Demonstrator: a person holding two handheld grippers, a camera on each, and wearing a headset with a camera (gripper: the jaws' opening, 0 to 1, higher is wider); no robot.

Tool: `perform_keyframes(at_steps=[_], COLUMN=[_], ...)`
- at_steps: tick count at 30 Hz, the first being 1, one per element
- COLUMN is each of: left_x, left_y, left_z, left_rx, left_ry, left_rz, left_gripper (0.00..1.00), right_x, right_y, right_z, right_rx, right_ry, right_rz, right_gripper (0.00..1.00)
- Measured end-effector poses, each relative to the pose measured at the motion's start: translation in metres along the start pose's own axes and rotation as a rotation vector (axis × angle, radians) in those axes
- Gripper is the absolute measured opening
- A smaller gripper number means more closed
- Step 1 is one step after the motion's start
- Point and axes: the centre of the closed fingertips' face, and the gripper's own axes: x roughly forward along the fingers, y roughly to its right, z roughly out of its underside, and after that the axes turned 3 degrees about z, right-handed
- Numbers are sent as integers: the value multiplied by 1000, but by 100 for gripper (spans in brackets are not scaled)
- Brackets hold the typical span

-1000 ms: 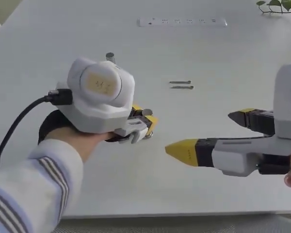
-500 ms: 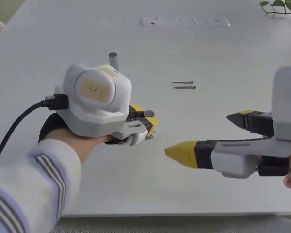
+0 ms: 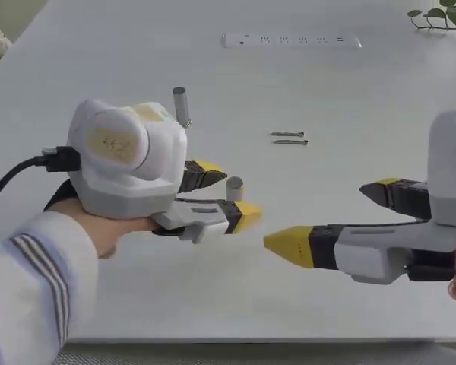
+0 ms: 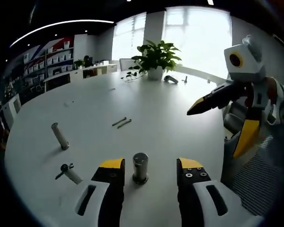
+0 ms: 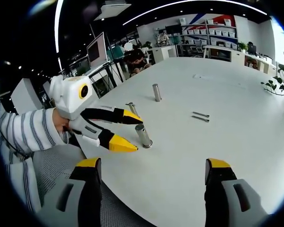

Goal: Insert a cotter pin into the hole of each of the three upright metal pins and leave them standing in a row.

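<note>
A bare metal pin (image 3: 234, 186) stands upright between the spread jaws of my left gripper (image 3: 234, 199), untouched; the left gripper view puts this pin (image 4: 140, 167) in the middle of the gap of that gripper (image 4: 146, 166), which is open. A second bare pin (image 3: 181, 105) stands behind. Further left stands a third pin (image 4: 69, 173) with a cotter pin through its top. Two loose cotter pins (image 3: 289, 138) lie flat mid-table. My right gripper (image 3: 324, 217) hovers open and empty to the right of the pins, and its jaws (image 5: 154, 166) look towards the left gripper (image 5: 135, 134).
A white power strip (image 3: 291, 39) lies at the far side of the table, with a plant (image 3: 441, 14) at the far right corner. The table's front edge (image 3: 235, 338) runs just below both grippers. A black cable (image 3: 15, 179) trails from the left gripper.
The left gripper's jaws have spread apart and let go of the near pin, which now stands free between them. The gripper has drawn back a little to the left. The right gripper barely moved.
</note>
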Motion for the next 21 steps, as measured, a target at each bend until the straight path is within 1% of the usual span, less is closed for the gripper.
perform_keyframes(at_steps=[2, 3, 5, 6, 8, 10, 12, 13, 15, 18, 19, 21], left_x=[-6, -9, -17, -20, -28, -34, -37, -39, -42, -46, -47, -49], left_y=[1, 0, -2, -3, -7, -7, -5, -2, 4, 13, 15, 18], left_z=[3, 7, 12, 14, 18, 22, 23, 24, 25, 22, 21, 21], left_rx=[2, 4, 14, 12, -13, -18, -16, -11, -1, -10, -11, -7], left_ry=[-6, -15, -23, -27, -30, -25, -26, -29, -32, -9, -7, -6], left_rz=[13, 16, 9, 8, -4, -2, 8, 17, 39, 64, 67, 68], left_gripper=[49, 53, 64, 67, 68, 69, 76, 81, 86, 95, 98, 99], right_x=[-1, -2, -3, -4, -5, -6, -7, -7, -8, -8, -9, -9], right_y=[1, 2, 4, 6, 9, 12, 14, 14, 16, 18, 18, 18], right_z=[-1, -1, -2, -2, -2, -2, -2, -2, -2, -3, -2, -2], right_rx=[3, 4, 5, 7, 10, 11, 8, 8, 2, -9, -11, -17], right_ry=[2, 3, 3, 3, 3, 1, -3, -4, -9, -13, -15, -20], right_rz=[0, 1, 4, 7, 13, 20, 25, 25, 30, 30, 29, 30], right_gripper=[89, 89, 89, 89, 89, 89, 89, 89, 89, 89, 89, 89])
